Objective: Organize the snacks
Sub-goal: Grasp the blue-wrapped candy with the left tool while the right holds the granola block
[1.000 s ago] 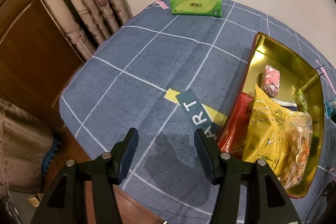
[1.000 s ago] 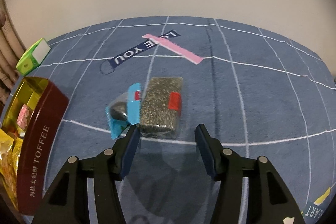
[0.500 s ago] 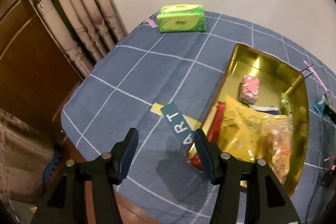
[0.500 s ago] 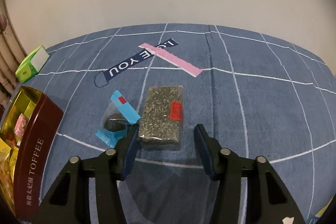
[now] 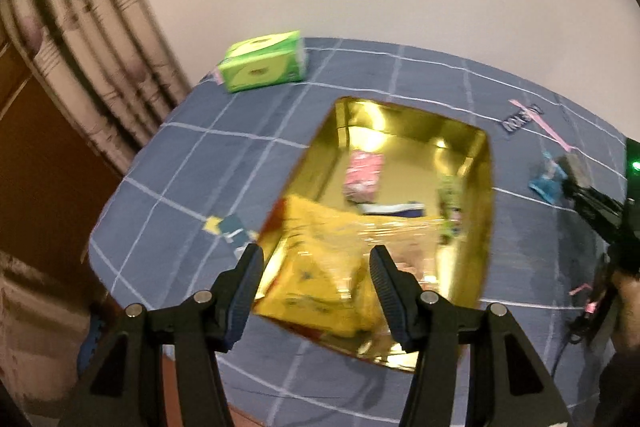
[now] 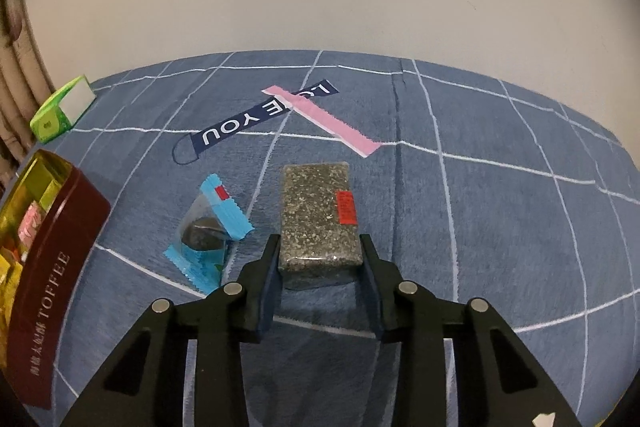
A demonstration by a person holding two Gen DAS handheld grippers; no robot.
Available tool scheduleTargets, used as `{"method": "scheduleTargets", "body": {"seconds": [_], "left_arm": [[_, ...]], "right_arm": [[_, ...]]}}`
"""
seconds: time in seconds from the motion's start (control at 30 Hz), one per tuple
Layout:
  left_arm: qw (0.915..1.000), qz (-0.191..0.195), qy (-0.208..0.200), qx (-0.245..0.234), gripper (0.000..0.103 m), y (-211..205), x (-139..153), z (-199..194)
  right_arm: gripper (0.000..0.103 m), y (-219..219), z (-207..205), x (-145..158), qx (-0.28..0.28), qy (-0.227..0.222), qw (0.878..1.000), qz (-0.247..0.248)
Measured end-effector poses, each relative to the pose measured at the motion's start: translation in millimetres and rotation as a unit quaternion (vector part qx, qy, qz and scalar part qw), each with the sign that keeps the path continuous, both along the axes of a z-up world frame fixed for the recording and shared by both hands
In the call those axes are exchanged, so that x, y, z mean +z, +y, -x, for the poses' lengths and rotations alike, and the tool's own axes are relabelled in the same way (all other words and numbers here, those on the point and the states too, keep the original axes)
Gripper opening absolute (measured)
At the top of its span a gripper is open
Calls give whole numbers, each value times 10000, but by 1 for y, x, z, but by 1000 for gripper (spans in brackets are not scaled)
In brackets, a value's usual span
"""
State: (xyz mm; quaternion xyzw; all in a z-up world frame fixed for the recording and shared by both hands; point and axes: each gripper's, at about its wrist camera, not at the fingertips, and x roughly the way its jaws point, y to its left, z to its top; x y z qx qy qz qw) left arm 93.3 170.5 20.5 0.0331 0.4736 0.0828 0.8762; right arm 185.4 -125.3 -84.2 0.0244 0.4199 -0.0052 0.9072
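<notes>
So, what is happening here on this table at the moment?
A person is sorting snacks into a toffee tin with two handheld grippers. The right gripper is closing its jaws around the near end of a grey seed bar on the blue tablecloth; a blue-wrapped snack lies beside it. The left gripper hangs open and empty above the tin, which already holds several packets.
</notes>
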Motion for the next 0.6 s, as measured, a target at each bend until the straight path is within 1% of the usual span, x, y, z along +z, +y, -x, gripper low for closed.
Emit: {"method": "scheduleTargets", "body": {"seconds": [0.07,0.17,0.2,0.33,0.47,0.6], "left_arm": [[9999,2,17,-129,56,-14,0,-3],[9993,110,35,-347,56,-37,-3,-7],[9991,121,38,-407,56,-45,-5,-8],[9974,188,82,-696,56,-75,-15,-14],[9942,310,45,-1027,56,-104,-22,-17],[9897,551,24,-1321,56,-129,-29,-28]], "right_arm": [[33,-1,-1,0,35,-1,10000,3],[32,-8,0,1,18,2,10000,3],[32,-11,2,1,1,67,10000,19],[32,-30,11,0,-54,78,9999,83],[32,-51,22,0,-118,89,9998,148],[32,-72,34,0,-222,96,9995,187]]}}
